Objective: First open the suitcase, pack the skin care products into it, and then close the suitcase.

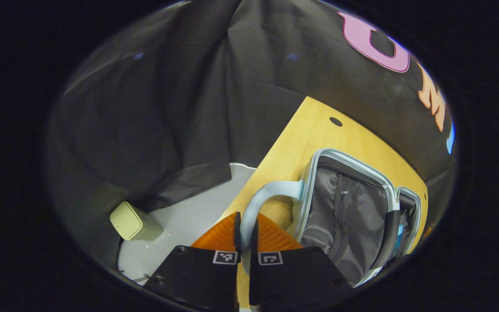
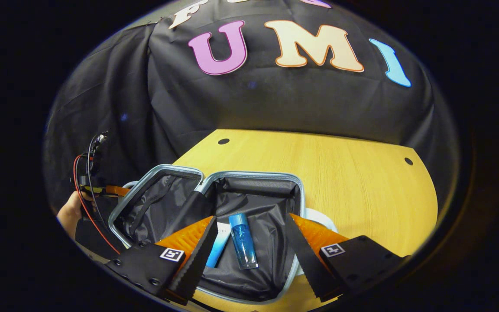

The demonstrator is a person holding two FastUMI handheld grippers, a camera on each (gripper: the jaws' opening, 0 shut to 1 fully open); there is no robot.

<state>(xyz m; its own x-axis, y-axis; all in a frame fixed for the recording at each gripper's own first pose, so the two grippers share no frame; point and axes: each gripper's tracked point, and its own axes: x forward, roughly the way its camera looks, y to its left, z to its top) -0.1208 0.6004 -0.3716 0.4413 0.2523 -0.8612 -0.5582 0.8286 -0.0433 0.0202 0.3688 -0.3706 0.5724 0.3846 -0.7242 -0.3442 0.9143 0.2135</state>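
The light blue suitcase (image 2: pixel 249 175) lies open on the wooden table (image 2: pixel 340 173), both dark-lined halves facing up. In the right half a blue bottle (image 2: pixel 243 240) and a blue-and-white tube (image 2: pixel 218 249) lie side by side. My right gripper (image 2: pixel 249 255) hovers open above them, fingers spread to either side. In the left gripper view my left gripper (image 1: pixel 246 234) is shut on the suitcase's pale blue handle (image 1: pixel 267 195), at the lid half's (image 1: pixel 345 212) outer edge. That gripper and the hand holding it (image 2: pixel 69 210) appear at the left in the right gripper view.
A pale green box (image 1: pixel 134 222) stands on the light floor (image 1: pixel 180 221) below the table's left edge. The table's far and right parts are bare wood with small dark holes (image 2: pixel 223 141). Black cloth walls close in behind.
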